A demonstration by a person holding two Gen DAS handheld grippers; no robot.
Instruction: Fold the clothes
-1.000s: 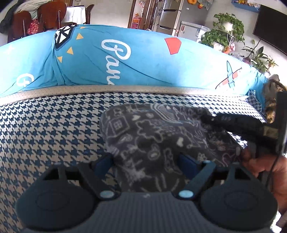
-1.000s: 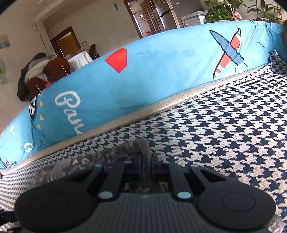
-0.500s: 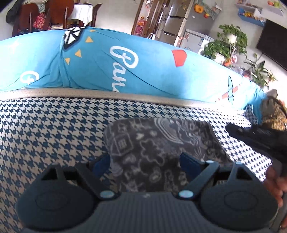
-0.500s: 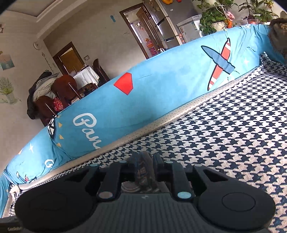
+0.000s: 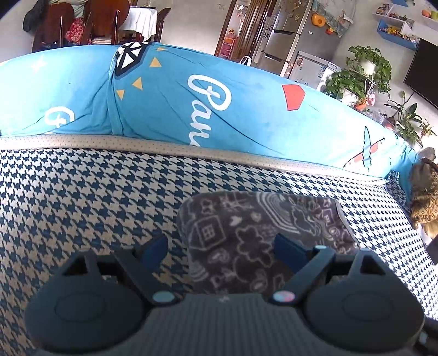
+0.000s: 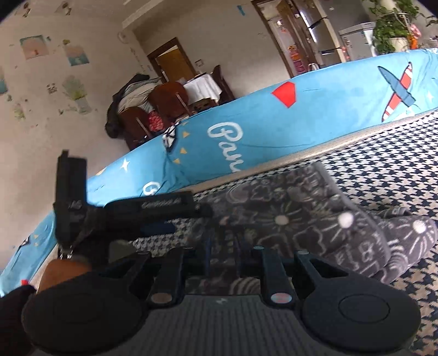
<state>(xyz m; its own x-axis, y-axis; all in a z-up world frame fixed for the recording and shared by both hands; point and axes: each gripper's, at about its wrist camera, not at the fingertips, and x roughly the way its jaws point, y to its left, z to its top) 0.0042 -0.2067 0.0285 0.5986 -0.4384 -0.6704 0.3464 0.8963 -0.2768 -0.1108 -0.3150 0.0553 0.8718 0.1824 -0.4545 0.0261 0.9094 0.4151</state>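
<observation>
Left wrist view: a dark doodle-print garment (image 5: 262, 232) is seen folded compactly on the houndstooth cushion (image 5: 82, 197). The left gripper (image 5: 221, 249) is held wide open, empty. The right gripper (image 6: 221, 246) appears nearly closed; any grip cannot be told. Folding looks mostly done.

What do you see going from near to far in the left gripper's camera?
Left hand-held gripper → dark doodle-print garment → houndstooth sofa cover → blue cushion → dining chairs.
</observation>
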